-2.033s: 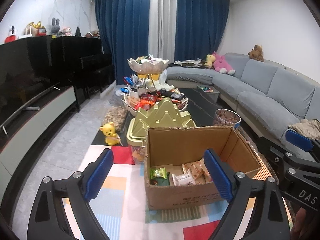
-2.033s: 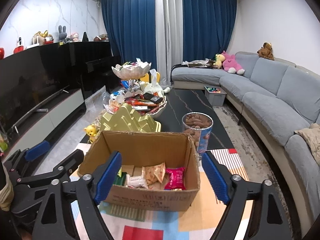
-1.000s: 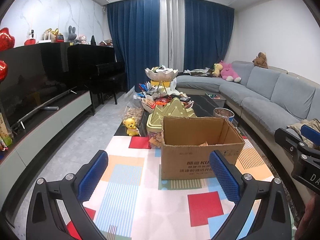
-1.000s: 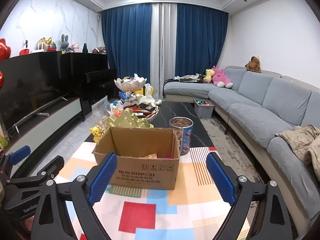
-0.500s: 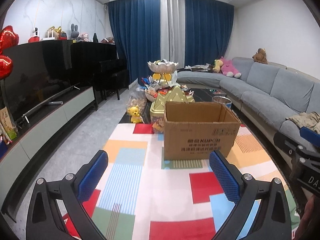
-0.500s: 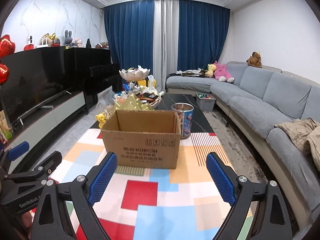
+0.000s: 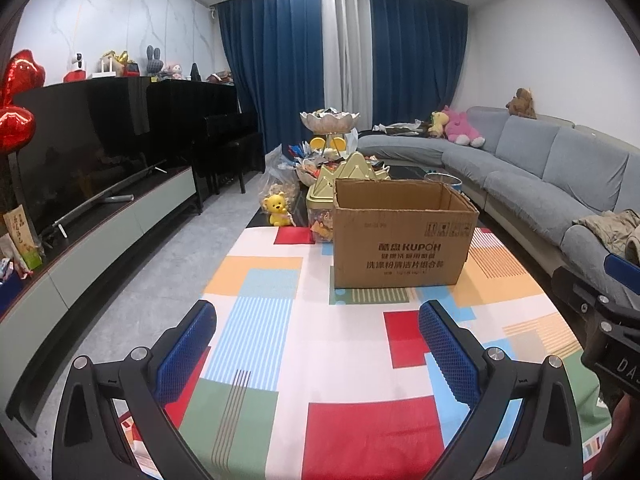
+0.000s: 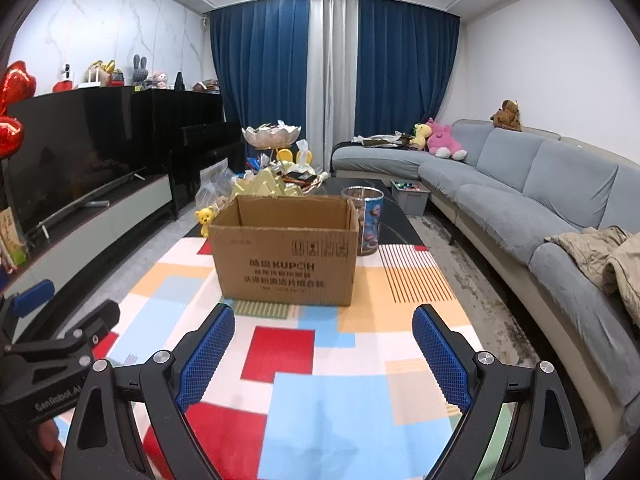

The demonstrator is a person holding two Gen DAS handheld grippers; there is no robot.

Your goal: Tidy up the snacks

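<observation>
With both the left gripper (image 7: 316, 344) and right gripper (image 8: 324, 344) spread wide and empty, you stand short of the KUPOH cardboard box (image 8: 285, 248) at frame centre; next, approach a snack.

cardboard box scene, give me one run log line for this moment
left gripper: open, empty | right gripper: open, empty | cardboard box: on mat, untouched

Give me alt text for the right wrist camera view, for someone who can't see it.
An open cardboard box stands on a colourful patchwork mat, beyond the open, empty right gripper. A snack canister stands beside the box, a grey sofa runs along the right, and the left gripper shows at lower left.
</observation>
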